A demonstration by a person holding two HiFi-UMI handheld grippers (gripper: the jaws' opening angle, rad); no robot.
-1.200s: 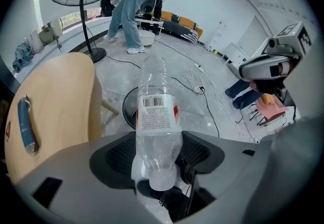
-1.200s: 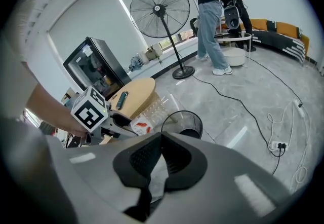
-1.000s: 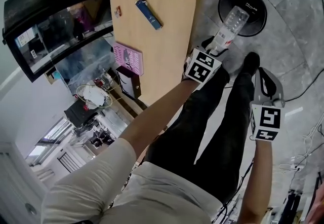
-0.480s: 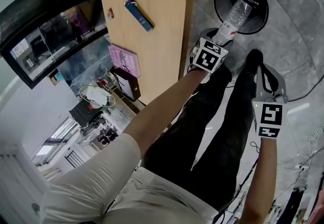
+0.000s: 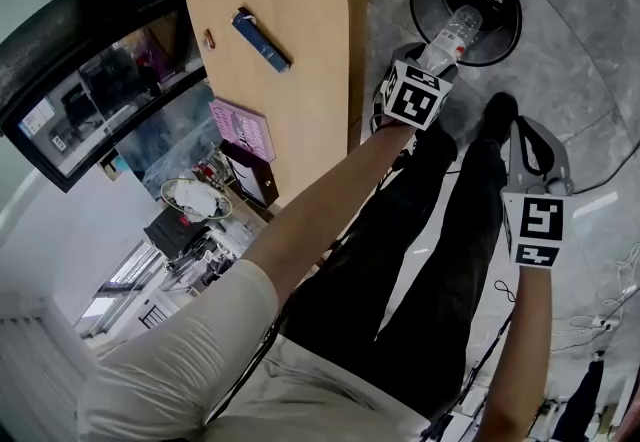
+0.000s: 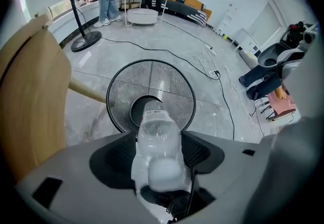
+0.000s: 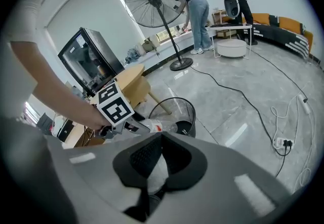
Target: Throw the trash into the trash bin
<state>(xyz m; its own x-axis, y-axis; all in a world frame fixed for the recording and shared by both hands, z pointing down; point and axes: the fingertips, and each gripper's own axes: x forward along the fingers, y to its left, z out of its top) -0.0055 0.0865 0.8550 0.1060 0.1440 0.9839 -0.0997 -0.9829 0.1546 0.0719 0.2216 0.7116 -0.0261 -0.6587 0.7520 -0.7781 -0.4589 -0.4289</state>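
- The left tool (image 6: 159,143) points straight down and pinches a clear plastic bottle (image 6: 155,125) between its two dark pads, one on either side of the bottle's body.
- The bottle sticks out past the jaws and hangs over the open mouth of the trash bin (image 5: 500,25). In the head view its far end lies inside the outline of the rim.
- The trash bin is round, black and made of mesh. It stands on the grey floor (image 5: 590,80) just off the far right corner of the desk (image 5: 300,110).
- The right tool (image 7: 161,138) is tilted downward beside the person's dark-trousered leg, well apart from the bin. Its jaws are pressed together at the tips and hold nothing.
- The desk is pale wood with a rounded far end. A flat blue bar (image 5: 262,40) lies on it near that end, and a tiny red item (image 5: 209,36) sits close to the left edge.
- In the right gripper view a tall standing fan (image 7: 152,0) rises behind the desk with a person (image 7: 195,7) bent over beside it, and a black cable (image 7: 243,96) trails across the floor.
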